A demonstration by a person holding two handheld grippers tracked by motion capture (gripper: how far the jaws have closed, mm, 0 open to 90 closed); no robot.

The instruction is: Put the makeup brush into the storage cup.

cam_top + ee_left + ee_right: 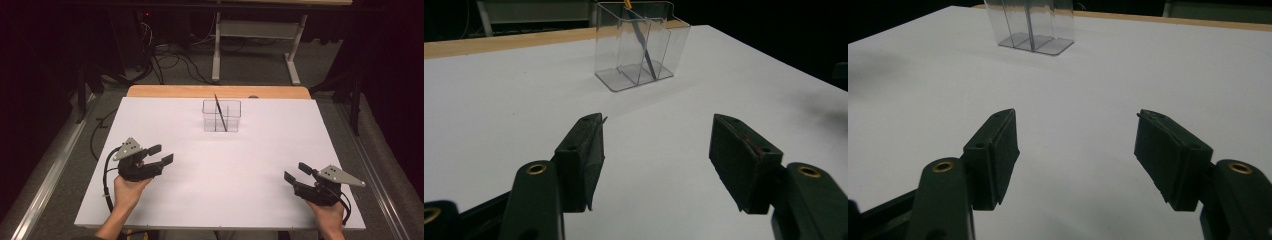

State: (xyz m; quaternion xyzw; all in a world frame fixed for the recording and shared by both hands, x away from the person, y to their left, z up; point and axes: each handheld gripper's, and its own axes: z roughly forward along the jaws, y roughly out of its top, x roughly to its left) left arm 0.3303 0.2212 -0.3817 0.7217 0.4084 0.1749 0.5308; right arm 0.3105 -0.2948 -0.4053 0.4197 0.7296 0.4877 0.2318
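A clear plastic holder [221,116] with compartments stands at the far middle of the white table [220,195]. A dark pencil [220,113] with a yellow tip leans inside it. In the left gripper view the holder [639,47] and the pencil [643,47] lie ahead of the jaws. My left gripper [161,154] rests at the table's left, open and empty; its own view shows the same gripper [656,160] with only bare table between the jaws. My right gripper [297,172] sits at the right, also open and empty [1075,155], with the holder [1033,25] far ahead.
A wooden table edge [217,91] runs behind the white surface. Beyond it stand a white frame [255,45] and loose cables [170,60] on the floor. A metal rail [47,175] runs along the left side.
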